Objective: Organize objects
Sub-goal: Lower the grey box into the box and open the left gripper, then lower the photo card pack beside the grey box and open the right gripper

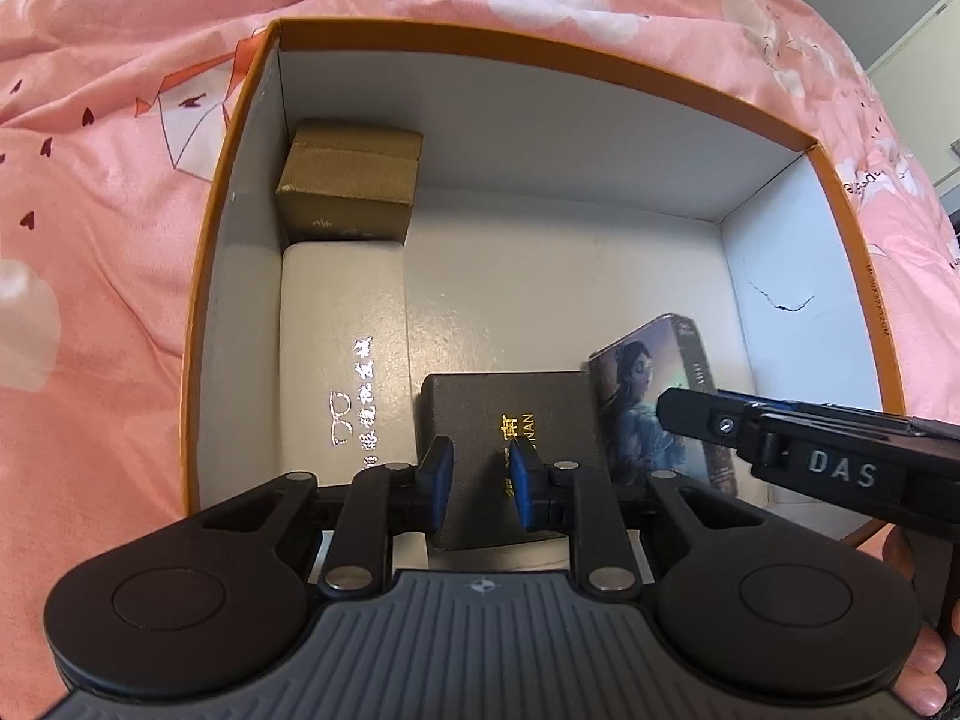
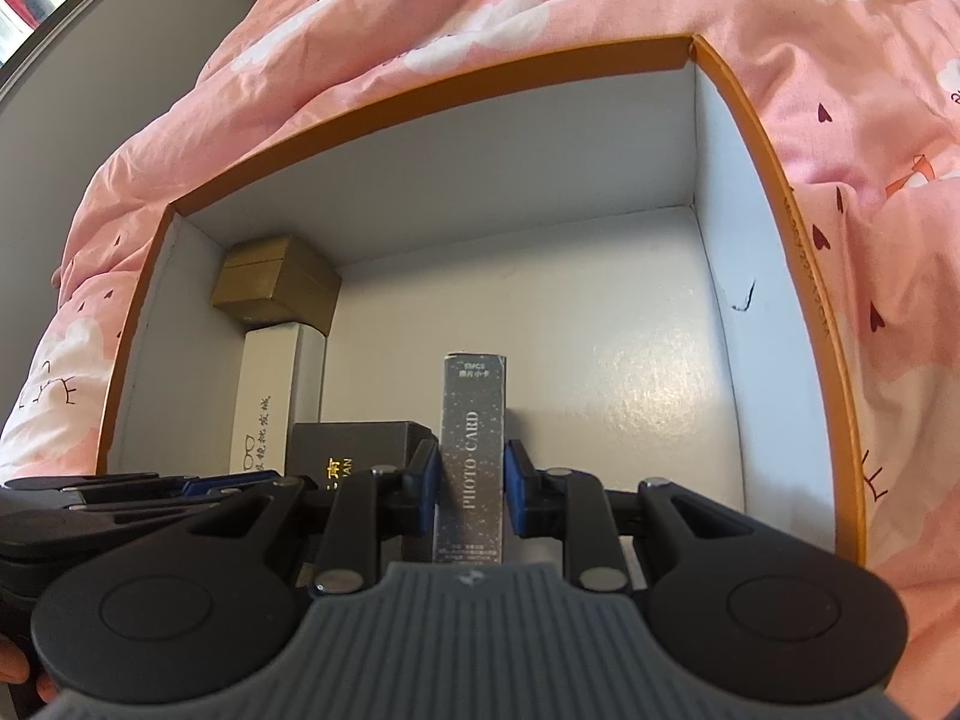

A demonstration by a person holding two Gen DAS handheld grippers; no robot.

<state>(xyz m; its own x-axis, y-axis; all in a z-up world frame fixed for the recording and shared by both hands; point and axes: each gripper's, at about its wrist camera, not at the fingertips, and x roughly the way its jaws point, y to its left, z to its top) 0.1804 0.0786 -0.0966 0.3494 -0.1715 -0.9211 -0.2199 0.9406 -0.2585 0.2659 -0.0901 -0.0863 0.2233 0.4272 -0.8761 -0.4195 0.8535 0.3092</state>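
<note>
Two claws work inside the orange box [image 2: 798, 276]: the right claw [image 2: 471, 483] pinches the light, stiff photo-card box [image 2: 474, 420] by its flat faces; the left claw [image 1: 483, 477] hangs empty, narrowly spread, over the black box [image 1: 510, 414].

My left wrist camera sits just behind its own fingers and looks steeply down into the open orange-rimmed cardboard box with white inside walls [image 1: 774, 132], close over the dark grey box with gold lettering [image 1: 510, 414]. My right wrist camera does the same from further right. Both views share the box interior — the gold fabric-covered box [image 1: 351, 180] in the far left corner — and the pink printed bedsheet [image 1: 102, 228] around it.
</note>
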